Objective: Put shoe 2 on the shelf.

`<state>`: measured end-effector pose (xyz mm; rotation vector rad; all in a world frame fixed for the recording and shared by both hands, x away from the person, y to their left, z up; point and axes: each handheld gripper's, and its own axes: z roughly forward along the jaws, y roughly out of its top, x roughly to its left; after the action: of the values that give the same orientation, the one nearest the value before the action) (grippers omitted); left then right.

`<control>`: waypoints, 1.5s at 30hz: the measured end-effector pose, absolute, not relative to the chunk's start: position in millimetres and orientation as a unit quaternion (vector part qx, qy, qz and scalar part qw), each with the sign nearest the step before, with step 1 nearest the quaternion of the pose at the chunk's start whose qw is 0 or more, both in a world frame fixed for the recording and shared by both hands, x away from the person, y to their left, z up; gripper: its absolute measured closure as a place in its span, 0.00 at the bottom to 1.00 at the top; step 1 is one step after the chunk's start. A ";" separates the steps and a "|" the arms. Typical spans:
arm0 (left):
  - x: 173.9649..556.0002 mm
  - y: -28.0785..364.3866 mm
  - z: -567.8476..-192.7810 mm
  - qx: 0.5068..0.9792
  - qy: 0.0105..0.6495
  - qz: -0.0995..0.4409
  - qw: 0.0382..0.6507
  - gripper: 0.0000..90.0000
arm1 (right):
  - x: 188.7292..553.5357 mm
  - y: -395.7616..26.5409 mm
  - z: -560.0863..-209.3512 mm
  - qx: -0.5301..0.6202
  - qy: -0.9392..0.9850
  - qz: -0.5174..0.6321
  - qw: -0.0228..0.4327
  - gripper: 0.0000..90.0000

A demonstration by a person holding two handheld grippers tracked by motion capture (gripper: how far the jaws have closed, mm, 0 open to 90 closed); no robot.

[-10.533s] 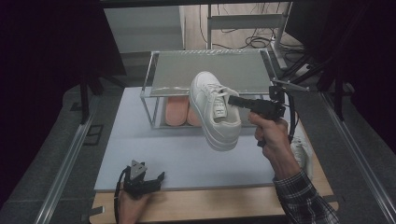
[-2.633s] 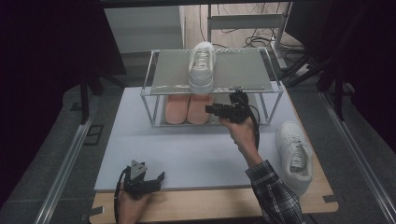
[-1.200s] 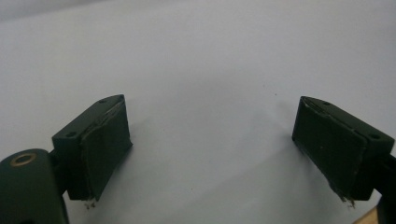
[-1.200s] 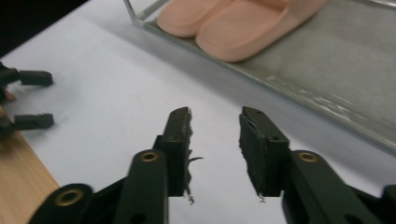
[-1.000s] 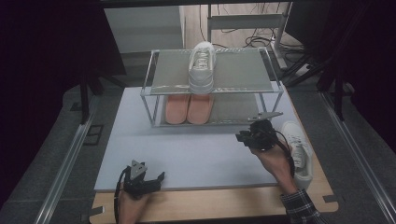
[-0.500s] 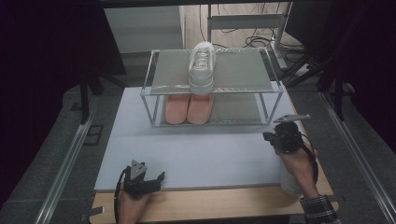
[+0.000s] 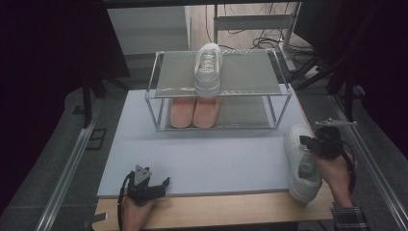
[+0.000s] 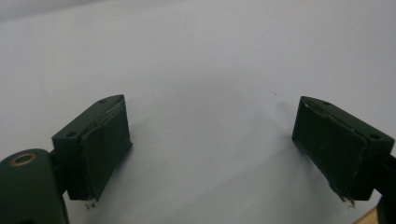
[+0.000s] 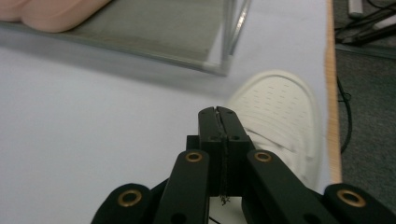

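Note:
A white sneaker [image 7: 208, 67] stands on the top shelf of a metal rack [image 7: 250, 72]. Its mate, a second white sneaker [image 7: 298, 166], lies on the table's right edge, toe pointing away; in the right gripper view this sneaker [image 9: 280, 107] sits just beyond the jaws. My right gripper [image 7: 303, 140] hovers over that sneaker's laces, and its jaws [image 9: 218, 112] are shut with nothing between them. My left gripper [image 7: 162, 184] rests on the mat at the near left, open; bare mat lies between its pads [image 8: 102, 144].
A pair of pink shoes [image 7: 195, 111] sits on the rack's lower shelf. A pale mat [image 7: 216, 154] covers the wooden table [image 7: 216, 209]. Metal rails [image 7: 67, 168] run along both sides, and cables [image 7: 255, 43] lie on the floor behind.
My right hand has swung from the mat in front of the rack to the right and nearer, ending over the white sneaker at the table's edge. The left gripper has stayed put.

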<state>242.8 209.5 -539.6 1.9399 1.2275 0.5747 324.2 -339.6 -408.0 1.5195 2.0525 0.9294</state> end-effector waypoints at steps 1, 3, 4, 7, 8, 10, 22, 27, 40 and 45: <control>242.7 209.5 -539.5 0.759 0.481 0.225 0.377 0.12 | 323.8 -343.6 -408.2 0.551 0.734 0.335 0.214 0.99; 242.7 209.5 -539.5 0.759 0.481 0.225 0.377 0.12 | 323.1 -351.4 -408.9 0.560 0.728 0.334 0.214 0.99; 242.8 209.5 -539.6 0.759 0.480 0.225 0.378 0.12 | 322.8 -355.1 -409.7 0.563 0.724 0.333 0.218 0.99; 242.7 209.5 -539.5 0.759 0.481 0.225 0.377 0.12 | 321.6 -365.0 -412.9 0.573 0.717 0.329 0.221 0.99; 242.8 209.5 -539.7 0.759 0.480 0.225 0.378 0.12 | 321.4 -367.6 -414.5 0.576 0.716 0.326 0.224 0.99; 242.8 209.5 -539.7 0.759 0.480 0.225 0.378 0.12 | 320.5 -372.3 -417.6 0.580 0.713 0.322 0.226 0.99; 242.7 209.5 -539.6 0.759 0.480 0.225 0.377 0.12 | 316.3 -388.9 -443.7 0.597 0.711 0.288 0.233 0.99; 242.7 209.5 -539.6 0.759 0.481 0.225 0.377 0.12 | 314.2 -392.7 -457.1 0.605 0.712 0.275 0.227 0.99; 242.8 209.5 -539.6 0.759 0.480 0.225 0.378 0.12 | 308.3 -391.7 -467.3 0.611 0.710 0.278 0.213 1.00; 242.8 209.5 -539.7 0.759 0.480 0.225 0.378 0.12 | 308.7 -381.9 -468.8 0.600 0.717 0.287 0.206 1.00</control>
<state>242.8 209.5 -539.7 1.9393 1.2280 0.5751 308.7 -381.9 -468.8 1.6732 1.9994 0.8008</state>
